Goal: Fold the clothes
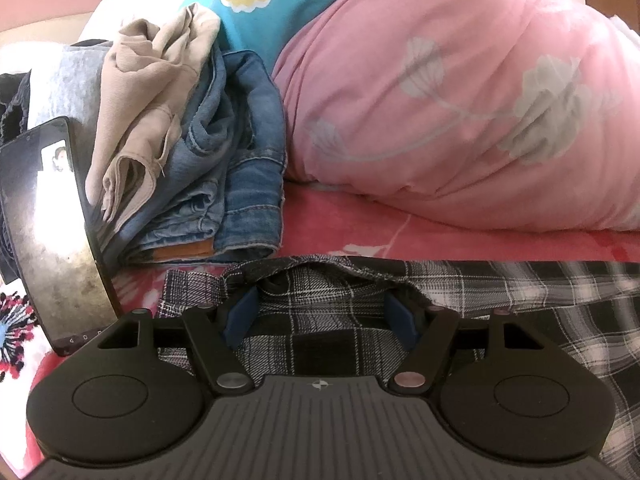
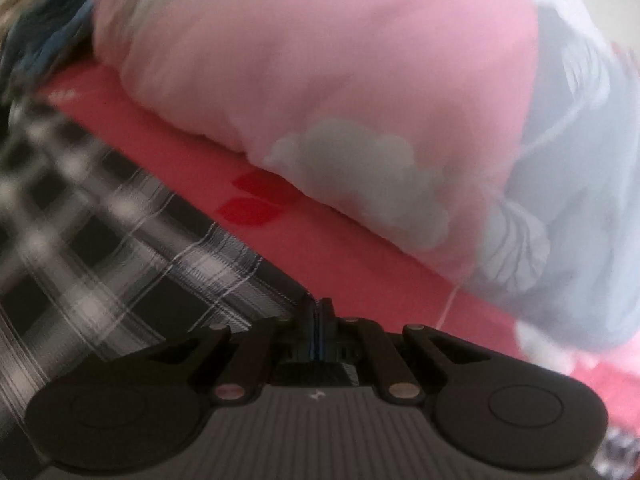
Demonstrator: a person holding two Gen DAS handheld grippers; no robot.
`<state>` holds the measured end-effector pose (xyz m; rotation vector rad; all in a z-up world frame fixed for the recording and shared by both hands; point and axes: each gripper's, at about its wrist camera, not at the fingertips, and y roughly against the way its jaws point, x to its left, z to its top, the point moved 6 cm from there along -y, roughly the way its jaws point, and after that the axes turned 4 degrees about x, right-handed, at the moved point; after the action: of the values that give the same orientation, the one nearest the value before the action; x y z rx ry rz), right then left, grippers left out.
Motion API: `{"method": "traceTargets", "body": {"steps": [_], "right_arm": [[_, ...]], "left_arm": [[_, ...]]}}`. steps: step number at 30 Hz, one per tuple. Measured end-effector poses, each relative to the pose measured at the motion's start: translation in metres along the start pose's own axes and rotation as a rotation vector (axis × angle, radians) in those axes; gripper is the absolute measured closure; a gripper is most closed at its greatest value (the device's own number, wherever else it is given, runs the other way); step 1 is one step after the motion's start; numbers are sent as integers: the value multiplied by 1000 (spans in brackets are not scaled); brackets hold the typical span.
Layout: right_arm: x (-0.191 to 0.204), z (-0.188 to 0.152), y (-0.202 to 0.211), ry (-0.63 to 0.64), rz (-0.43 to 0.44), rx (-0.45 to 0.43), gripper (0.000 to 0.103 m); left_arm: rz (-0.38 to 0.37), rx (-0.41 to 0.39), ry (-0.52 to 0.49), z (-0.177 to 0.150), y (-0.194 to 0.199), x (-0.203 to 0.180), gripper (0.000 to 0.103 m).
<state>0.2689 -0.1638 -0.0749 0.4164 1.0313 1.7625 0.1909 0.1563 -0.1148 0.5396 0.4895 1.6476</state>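
Where the pink pillow [image 1: 460, 112] ends, a black-and-white plaid garment [image 1: 520, 292] lies spread on the red bedsheet [image 1: 340, 224], its rumpled edge bunched between the fingers of the left gripper [image 1: 322, 314], whose jaws stand wide without pinching. The right gripper [image 2: 320, 320] has its jaws pressed together at the plaid's edge; whether cloth is caught, I cannot tell.
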Motion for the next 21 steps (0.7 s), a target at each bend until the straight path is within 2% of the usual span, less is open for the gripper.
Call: {"method": "traceTargets", "body": {"steps": [3,5,9,11,13,16,21], "right_arm": [[-32,-1,-1,-221,126,9,80],[-57,-5,6,-378,210,-19,64],[-115,-19,45,-666,327,-143,60],[-143,-34,73,-778,351,-218,55],[-168,-59,106,-852,337,-284,55],[-195,-100,154,-903,261,-355,55],[-221,-170,200,-905,83,-353,55]], "left_arm": [[-4,5,1,1,1,1,33],[-12,7,13,1,3,0,32],[-42,9,42,2,9,1,31],[-49,6,55,3,13,2,31],[-49,-4,66,4,20,2,31],[-33,-31,72,4,33,2,30],[7,-63,71,5,55,-1,30]]}}
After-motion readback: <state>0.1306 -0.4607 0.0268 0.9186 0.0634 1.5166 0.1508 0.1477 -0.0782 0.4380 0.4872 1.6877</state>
